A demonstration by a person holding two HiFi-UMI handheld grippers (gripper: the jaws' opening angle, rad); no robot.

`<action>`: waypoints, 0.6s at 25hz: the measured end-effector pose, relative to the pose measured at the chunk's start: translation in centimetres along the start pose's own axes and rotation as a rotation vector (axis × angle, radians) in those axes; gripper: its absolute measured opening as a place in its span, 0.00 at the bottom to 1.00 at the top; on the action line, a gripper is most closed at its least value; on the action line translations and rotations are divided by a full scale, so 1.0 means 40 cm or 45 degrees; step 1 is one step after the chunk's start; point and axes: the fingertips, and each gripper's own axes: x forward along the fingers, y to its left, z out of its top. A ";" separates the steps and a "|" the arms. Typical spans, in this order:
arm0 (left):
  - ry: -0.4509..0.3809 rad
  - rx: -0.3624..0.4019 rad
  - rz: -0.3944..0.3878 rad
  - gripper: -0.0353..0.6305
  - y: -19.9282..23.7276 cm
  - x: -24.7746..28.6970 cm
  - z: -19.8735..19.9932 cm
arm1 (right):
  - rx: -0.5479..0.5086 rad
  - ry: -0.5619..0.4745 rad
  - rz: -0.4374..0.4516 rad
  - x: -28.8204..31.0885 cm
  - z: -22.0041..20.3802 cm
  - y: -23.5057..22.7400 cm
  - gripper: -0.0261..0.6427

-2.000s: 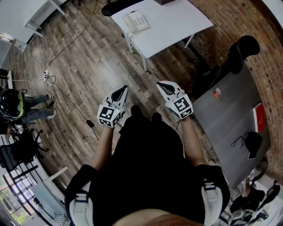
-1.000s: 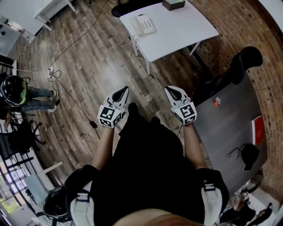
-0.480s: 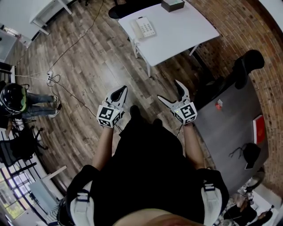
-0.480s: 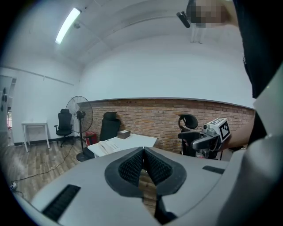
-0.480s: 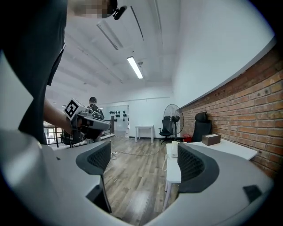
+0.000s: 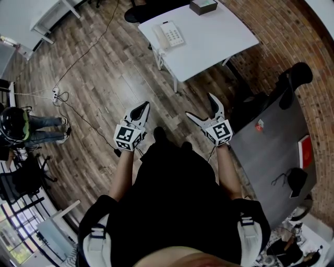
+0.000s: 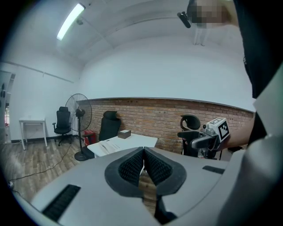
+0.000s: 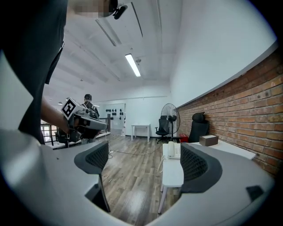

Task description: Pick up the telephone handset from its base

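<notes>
Wood-plank floor (image 6: 104, 78) lay bare ahead, white corded telephone handset (image 6: 159, 35) sat on its base (image 6: 173, 32) on white rectangular table (image 6: 219, 39) beside small dark box (image 6: 203, 6), well apart from both tools, left gripper (image 6: 144, 106) pinched together, right gripper (image 6: 201, 106) jaws had just been opening, wide and empty.

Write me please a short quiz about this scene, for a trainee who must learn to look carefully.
1. True or false: the handset lies on the telephone base, on the white table.
2. Which gripper has its jaws apart? A) left B) right C) neither
3. What else stands on that table, at its far edge?

Key
1. True.
2. B. The right gripper has just been opening its jaws, with nothing between them; the left gripper is shut and empty.
3. A small dark box.
</notes>
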 end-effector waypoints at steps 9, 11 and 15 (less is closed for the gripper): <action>-0.005 -0.002 -0.047 0.08 0.113 0.023 0.008 | 0.001 0.010 -0.081 0.091 0.018 -0.012 0.77; -0.007 -0.002 -0.056 0.08 0.138 0.024 0.009 | -0.001 0.012 -0.088 0.113 0.020 -0.008 0.77; -0.006 0.000 -0.082 0.08 0.186 0.027 0.007 | 0.007 0.014 -0.122 0.158 0.029 -0.001 0.77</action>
